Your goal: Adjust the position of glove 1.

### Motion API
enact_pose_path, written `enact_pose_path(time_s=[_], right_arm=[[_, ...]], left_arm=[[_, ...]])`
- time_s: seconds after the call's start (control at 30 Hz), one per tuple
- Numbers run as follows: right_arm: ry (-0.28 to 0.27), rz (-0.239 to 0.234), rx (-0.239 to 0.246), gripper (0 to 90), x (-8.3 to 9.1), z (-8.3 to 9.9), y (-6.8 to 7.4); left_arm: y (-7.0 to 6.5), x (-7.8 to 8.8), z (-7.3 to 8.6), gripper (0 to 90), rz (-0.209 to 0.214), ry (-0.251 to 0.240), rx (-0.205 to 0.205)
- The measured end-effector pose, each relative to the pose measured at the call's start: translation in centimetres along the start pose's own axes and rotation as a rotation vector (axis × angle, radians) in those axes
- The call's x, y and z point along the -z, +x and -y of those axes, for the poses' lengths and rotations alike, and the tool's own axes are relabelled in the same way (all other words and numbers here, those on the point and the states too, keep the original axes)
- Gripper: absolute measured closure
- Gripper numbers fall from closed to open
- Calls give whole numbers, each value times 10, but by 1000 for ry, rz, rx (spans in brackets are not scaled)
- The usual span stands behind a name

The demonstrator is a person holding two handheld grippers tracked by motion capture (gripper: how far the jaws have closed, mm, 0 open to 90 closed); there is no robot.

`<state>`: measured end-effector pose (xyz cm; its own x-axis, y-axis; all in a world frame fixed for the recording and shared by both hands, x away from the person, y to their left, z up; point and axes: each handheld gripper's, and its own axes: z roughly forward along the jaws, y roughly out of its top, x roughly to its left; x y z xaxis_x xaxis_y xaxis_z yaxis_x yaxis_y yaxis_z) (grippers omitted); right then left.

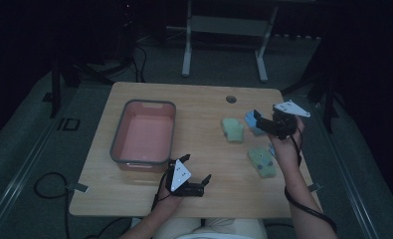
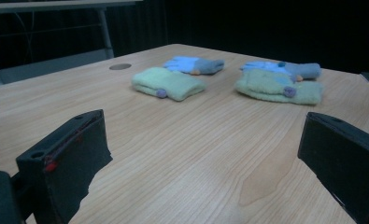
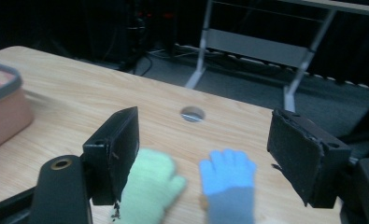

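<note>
left gripper (image 1: pixel 198 169): jaws wide, empty, near pink rectangular plastic bin (image 1: pixel 120 134) | right gripper (image 1: pixel 263 119): jaws wide, empty, over small blue-and-grey knitted glove (image 3: pixel 228 184), far from bin | pale green glove (image 3: pixel 150 186) bin-side of blue one

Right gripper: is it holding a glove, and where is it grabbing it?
No. The right gripper holds nothing: its jaws stand apart above the blue glove, and the pads do not press on it.

Bare table (image 1: pixel 204 149) separates the pink bin (image 1: pixel 144 132) from gloves (image 1: pixel 232 129).
</note>
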<state>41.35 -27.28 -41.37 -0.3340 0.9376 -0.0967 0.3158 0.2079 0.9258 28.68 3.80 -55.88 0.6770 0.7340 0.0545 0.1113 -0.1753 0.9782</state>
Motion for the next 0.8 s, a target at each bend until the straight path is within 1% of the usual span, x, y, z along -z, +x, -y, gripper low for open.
enact_pose_path(time_s=[0.03, 0.07, 0.1, 0.13, 0.23, 0.3, 0.37, 0.43, 0.67, 0.73, 0.8], right_arm=[[0, -8, 3, 255, -3, -1, 3], [3, -26, 3, 257, -8, -2, 6], [3, -26, 3, 257, -8, -2, 6], [11, -60, 7, 268, -20, -3, 12], [36, -81, 19, 274, -33, -2, 19], [53, -87, 23, 315, -40, -1, 23], [59, -94, 29, 325, -48, 1, 27], [67, -109, 20, 331, -55, 2, 30], [118, -95, 36, 370, -83, 17, 39], [135, -99, 35, 382, -89, 21, 40], [156, -92, 36, 405, -96, 26, 41]], left_arm=[[0, 0, 0, 16, 0, 0, 0], [0, 0, 0, 16, 1, -1, -1], [0, 0, 0, 16, 1, -1, -1], [1, 0, 0, 16, 3, -2, 2], [0, 0, 0, 16, 3, -1, -1], [0, 0, 0, 16, 2, -1, -6], [-1, 0, 0, 16, 1, -2, -6], [-1, 0, 0, 16, 1, -2, -7], [-1, 1, 0, 16, 1, -5, -5], [-1, 1, 0, 16, 1, -3, -6], [-1, 1, 0, 16, 1, -6, -4]])
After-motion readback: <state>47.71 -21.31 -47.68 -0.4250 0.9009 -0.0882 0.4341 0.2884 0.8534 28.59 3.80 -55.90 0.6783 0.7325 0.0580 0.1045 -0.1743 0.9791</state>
